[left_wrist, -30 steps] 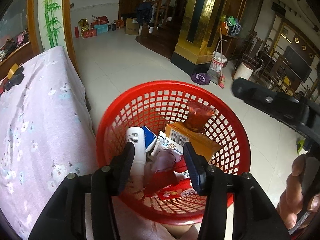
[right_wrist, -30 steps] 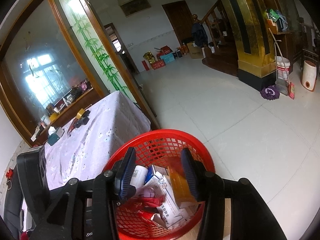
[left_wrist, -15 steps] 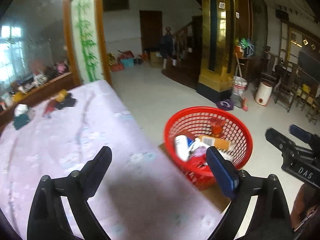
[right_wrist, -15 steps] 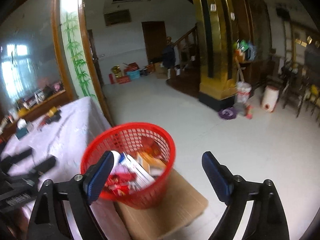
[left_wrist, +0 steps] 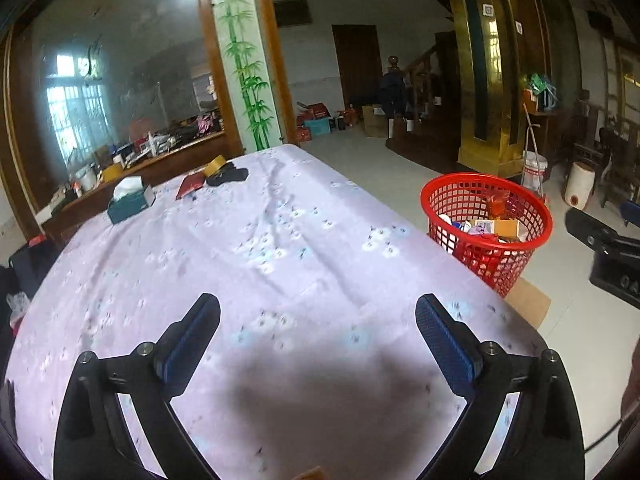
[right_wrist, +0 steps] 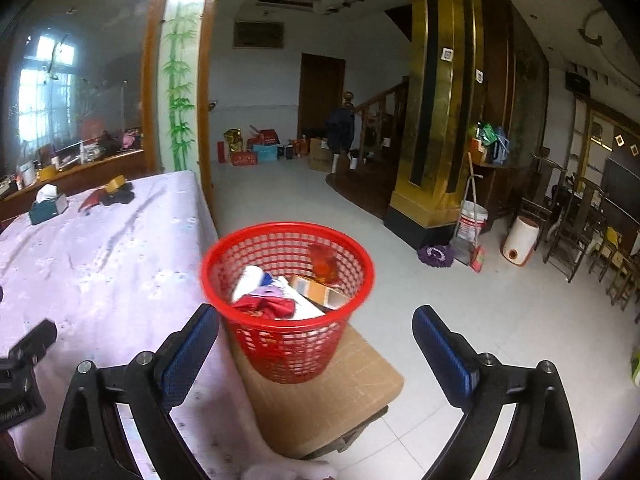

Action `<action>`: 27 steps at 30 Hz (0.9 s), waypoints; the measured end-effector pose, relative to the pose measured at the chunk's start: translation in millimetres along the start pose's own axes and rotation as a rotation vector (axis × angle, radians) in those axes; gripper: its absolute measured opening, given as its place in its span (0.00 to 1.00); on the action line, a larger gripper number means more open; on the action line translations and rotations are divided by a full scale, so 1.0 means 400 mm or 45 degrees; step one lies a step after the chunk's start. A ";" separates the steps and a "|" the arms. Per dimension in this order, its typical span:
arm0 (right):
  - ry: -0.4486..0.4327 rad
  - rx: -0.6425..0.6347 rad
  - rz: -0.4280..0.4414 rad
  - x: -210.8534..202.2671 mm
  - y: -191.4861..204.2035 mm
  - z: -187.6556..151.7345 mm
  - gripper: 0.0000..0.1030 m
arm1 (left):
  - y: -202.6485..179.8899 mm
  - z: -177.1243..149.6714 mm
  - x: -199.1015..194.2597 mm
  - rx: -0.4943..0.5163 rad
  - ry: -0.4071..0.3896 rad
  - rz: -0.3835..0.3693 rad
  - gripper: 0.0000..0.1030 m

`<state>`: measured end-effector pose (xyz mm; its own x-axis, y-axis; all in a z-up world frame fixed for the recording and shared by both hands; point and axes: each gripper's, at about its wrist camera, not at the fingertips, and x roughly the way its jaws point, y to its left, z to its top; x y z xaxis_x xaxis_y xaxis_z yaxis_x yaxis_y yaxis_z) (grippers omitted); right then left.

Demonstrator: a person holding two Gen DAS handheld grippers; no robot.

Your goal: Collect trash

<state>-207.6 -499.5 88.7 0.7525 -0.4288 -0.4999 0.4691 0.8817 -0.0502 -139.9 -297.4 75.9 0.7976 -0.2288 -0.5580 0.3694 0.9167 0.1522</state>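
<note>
Both tongs, left (left_wrist: 318, 332) and right (right_wrist: 316, 330), had withdrawn agape and empty from the filled red basket (right_wrist: 288, 304), suggesting collection nearly complete.

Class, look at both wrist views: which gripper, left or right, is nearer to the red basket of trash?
Right. The right gripper hangs just in front of the red basket, jaws open. The left gripper sits over the tablecloth, the basket off to its right.

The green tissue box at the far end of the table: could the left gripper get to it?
Probably yes: the open left gripper faces the green tissue box across bare lilac tablecloth, nothing between.
</note>
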 end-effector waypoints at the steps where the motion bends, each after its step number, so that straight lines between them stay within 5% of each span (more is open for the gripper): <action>1: -0.006 -0.009 0.005 -0.010 0.010 0.000 0.96 | 0.011 -0.008 -0.009 -0.009 0.016 0.011 0.95; 7: -0.022 -0.056 0.044 -0.045 0.079 -0.014 0.97 | 0.065 -0.064 -0.064 -0.014 0.026 0.201 0.95; 27: -0.040 -0.123 0.072 -0.065 0.152 -0.012 0.98 | 0.101 -0.086 -0.081 -0.116 0.052 0.128 0.95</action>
<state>-200.9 -433.9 94.5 0.7912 -0.3824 -0.4773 0.3797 0.9189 -0.1068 -167.3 -241.8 71.9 0.8077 -0.1227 -0.5767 0.2427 0.9606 0.1355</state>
